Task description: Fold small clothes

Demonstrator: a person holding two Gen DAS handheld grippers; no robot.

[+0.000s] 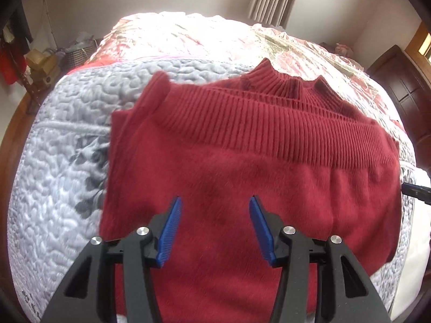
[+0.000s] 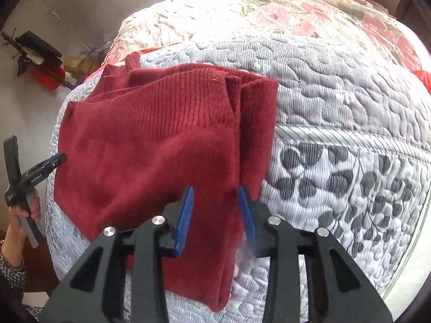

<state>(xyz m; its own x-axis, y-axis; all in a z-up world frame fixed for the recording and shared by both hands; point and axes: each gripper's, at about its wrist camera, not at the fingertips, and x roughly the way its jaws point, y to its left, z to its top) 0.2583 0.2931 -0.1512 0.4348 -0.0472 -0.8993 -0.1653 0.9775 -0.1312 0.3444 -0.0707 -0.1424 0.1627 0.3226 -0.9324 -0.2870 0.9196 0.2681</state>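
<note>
A dark red knitted sweater (image 1: 242, 167) lies folded on the grey quilted bed cover (image 1: 62, 167), its ribbed hem band and turtleneck collar (image 1: 272, 80) at the far side. My left gripper (image 1: 215, 199) hovers open over the sweater's near half, blue pads (image 1: 172, 228) wide apart with nothing between them. In the right wrist view the sweater (image 2: 150, 148) fills the left centre. My right gripper (image 2: 216, 188) stands open over the sweater's right folded edge. The left gripper (image 2: 54, 161) shows at that sweater's left edge, held by a hand (image 2: 18, 215).
A pink floral cover (image 1: 188, 35) spreads over the far half of the bed. The bed's edge runs close at the right (image 2: 414, 242). Boxes and a basket (image 1: 78, 53) sit on the floor at the left; dark wooden furniture (image 1: 404, 94) stands at the right.
</note>
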